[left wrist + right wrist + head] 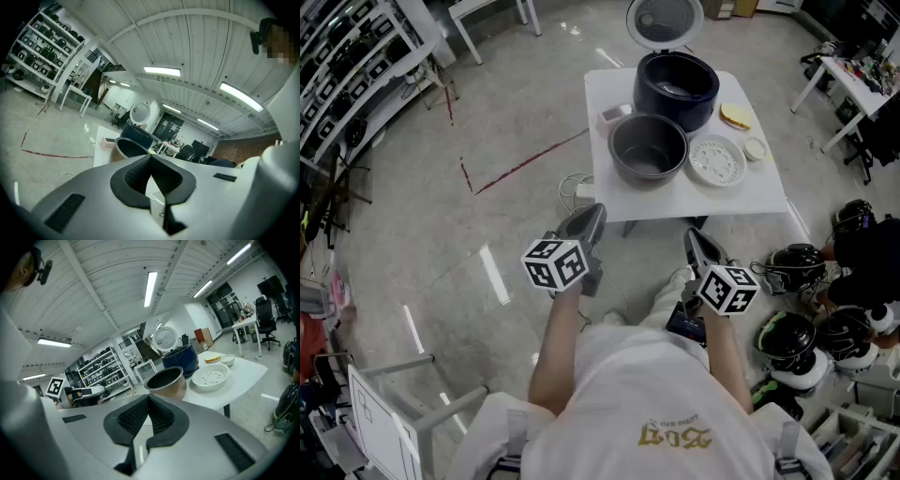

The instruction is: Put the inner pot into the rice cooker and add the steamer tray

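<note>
On the white table (759,192) stand a dark blue rice cooker (677,87) with its lid up (665,19), a grey metal inner pot (648,147) in front of it, and a white perforated steamer tray (716,160) to the pot's right. My left gripper (592,215) and right gripper (694,237) hover short of the table's near edge, both shut and empty. In the right gripper view the pot (165,379), the tray (211,376) and the cooker (180,356) lie ahead. In the left gripper view the pot (130,148) shows just past the jaws.
A yellow sponge-like pad (734,116) and a small white cup (755,149) lie at the table's right. A small white box (614,116) sits at its left. Helmets (795,267) are piled on the floor to the right. Shelving (342,66) stands at far left.
</note>
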{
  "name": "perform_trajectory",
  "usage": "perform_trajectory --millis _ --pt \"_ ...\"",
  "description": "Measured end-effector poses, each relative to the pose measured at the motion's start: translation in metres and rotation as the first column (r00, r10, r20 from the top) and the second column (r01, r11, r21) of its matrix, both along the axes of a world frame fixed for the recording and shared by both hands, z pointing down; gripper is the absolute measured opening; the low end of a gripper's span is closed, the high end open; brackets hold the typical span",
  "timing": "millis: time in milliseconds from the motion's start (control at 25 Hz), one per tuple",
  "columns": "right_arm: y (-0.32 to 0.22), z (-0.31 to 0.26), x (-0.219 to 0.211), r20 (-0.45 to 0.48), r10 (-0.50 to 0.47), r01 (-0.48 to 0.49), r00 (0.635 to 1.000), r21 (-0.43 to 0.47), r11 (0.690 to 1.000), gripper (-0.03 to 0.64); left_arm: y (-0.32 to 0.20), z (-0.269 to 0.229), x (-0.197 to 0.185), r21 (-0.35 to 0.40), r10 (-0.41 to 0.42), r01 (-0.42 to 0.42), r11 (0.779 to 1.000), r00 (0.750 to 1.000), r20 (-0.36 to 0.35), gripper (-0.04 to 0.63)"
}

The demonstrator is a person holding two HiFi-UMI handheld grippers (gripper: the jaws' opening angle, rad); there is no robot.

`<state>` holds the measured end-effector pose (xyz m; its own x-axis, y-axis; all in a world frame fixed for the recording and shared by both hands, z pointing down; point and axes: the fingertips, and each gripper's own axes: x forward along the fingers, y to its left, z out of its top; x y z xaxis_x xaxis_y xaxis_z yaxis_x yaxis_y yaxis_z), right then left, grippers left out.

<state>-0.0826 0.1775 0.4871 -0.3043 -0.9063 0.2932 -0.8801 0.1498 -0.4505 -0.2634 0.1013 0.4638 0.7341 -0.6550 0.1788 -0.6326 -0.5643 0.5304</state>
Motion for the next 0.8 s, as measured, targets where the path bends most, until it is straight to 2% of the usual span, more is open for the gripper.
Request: perform_trajectory --millis 440,560,600,640,680,720,800 --pt "0.003 0.000 0.004 0.013 0.008 -0.008 1.000 -0.011 1.000 0.009 0.001 0.003 0.002 -0.002 0.011 -0.011 1.000 1.000 0.007 0.017" --pt "-0.001 -0.003 0.006 -0.020 0.008 -0.008 1.000 0.004 1.000 0.009 -0.002 0.002 0.001 0.015 -0.002 0.002 1.000 1.000 0.012 0.017" --pt "-0.003 -0.005 0.008 -0.058 0.011 -0.010 0.998 0.013 1.000 0.011 -0.003 0.001 0.001 0.016 -0.004 0.004 1.000 1.000 0.001 0.046" --pt "-0.005 -0.007 0.010 -0.100 0.009 -0.007 0.995 0.018 1.000 0.037 -0.005 0.000 0.002 0.011 -0.004 0.004 1.000 1.000 -0.017 0.171" --pt "-0.007 -0.009 0.011 -0.132 0.002 0.000 0.991 0.020 1.000 0.112 -0.006 -0.001 0.002 0.003 -0.007 0.007 1.000 0.999 -0.037 0.243" --pt "-0.010 -0.011 0.012 -0.144 -0.004 0.007 0.990 0.019 1.000 0.176 -0.009 -0.001 0.002 -0.004 -0.013 0.012 1.000 0.999 -0.052 0.261" --pt "-0.016 -0.014 0.016 -0.132 -0.010 0.013 0.991 0.017 1.000 0.196 -0.011 0.002 0.002 -0.014 -0.025 0.025 1.000 0.998 -0.055 0.259"
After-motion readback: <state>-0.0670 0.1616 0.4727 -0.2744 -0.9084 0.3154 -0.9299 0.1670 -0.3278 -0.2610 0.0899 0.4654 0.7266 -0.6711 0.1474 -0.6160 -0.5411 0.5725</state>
